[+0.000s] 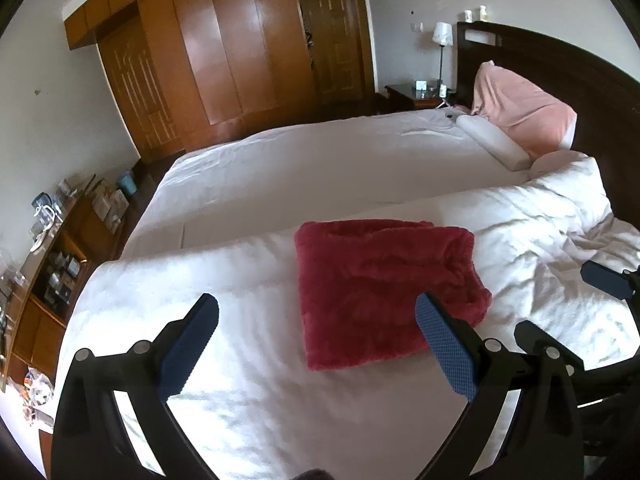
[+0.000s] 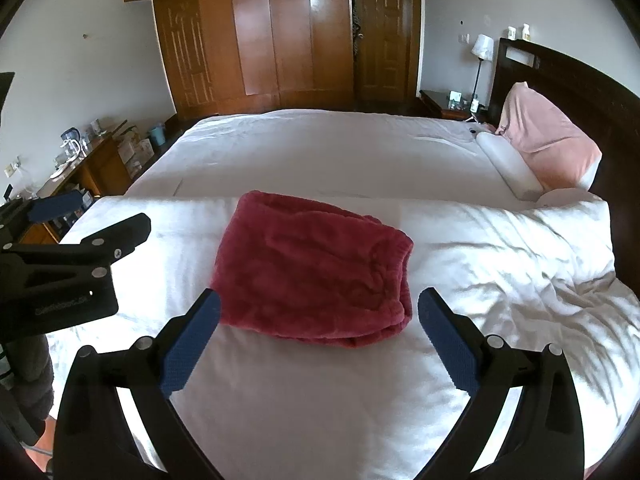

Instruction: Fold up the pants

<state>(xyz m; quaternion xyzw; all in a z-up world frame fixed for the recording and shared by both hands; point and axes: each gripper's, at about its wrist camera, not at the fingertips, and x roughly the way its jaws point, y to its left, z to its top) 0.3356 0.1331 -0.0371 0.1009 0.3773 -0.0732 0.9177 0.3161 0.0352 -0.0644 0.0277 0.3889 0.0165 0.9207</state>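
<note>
Your pants (image 2: 312, 268): deep red, plush, plain. Your left tool (image 1: 316, 344) and right tool (image 2: 318, 340): black frames, blue pads with a fine dotted texture. Bed (image 2: 320, 152): white sheet; white duvet (image 2: 500, 264), creased. Pillow (image 2: 548, 136): pale pink. Headboard (image 2: 568, 80): dark brown. Wardrobe (image 2: 272, 32): glossy orange-brown wood. Lamp (image 2: 482, 46): white shade.

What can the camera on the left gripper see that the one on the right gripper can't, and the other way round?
Only the left wrist view shows the left gripper head-on, open, and just a fingertip of the right one at its edge. Only the right wrist view shows the right gripper head-on, open, plus a grey sleeve in its lower left corner. Both show the folded red pants on the white bed, the pink pillow and the wooden wardrobe.
</note>
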